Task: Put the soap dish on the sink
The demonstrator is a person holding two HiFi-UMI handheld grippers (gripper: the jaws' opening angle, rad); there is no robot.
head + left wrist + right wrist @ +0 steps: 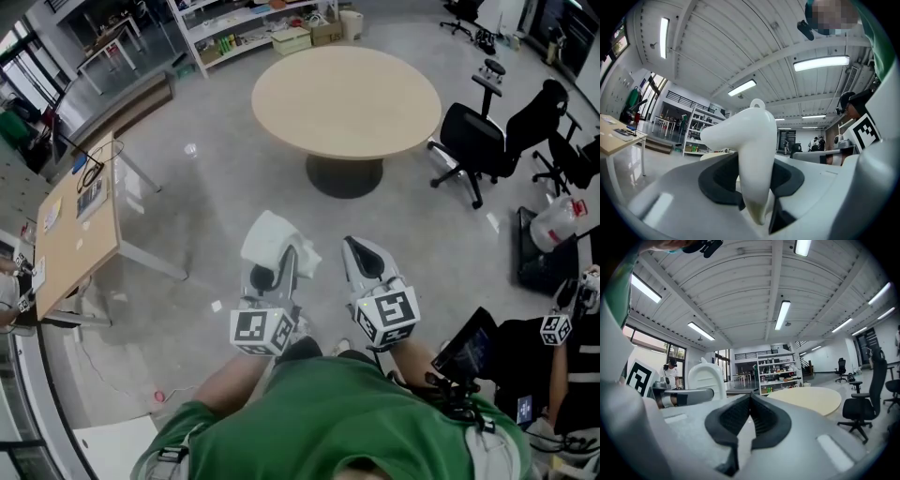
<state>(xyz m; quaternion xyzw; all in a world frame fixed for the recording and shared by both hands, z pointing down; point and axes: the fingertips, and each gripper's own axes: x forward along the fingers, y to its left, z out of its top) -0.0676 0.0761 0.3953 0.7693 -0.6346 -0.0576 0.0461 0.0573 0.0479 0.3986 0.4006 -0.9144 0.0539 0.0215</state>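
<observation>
Head view: two tools held out level, one white soap dish (pixel 270 240) pinched in the left tool (pixel 278 269).
Left tool's dark pads press both sides of the dish's lower edge, so the dish stands upright above the jaws and sticks out past their tips. Right tool (pixel 361 248), just beside the left one, has its jaws closed together with nothing gripped. Each tool has one marker cube (pixel 262 330) with a black-and-white square code and no letters. One round tabletop (pixel 347 98) is ahead of both tools, and one rectangular tabletop (pixel 80 225) with papers is off to the left tool's side. Two black office chairs (pixel 483 141) show clearly to the right tool's side. One shelf unit (pixel 248 28) stands far ahead, its box labels too small to read.
</observation>
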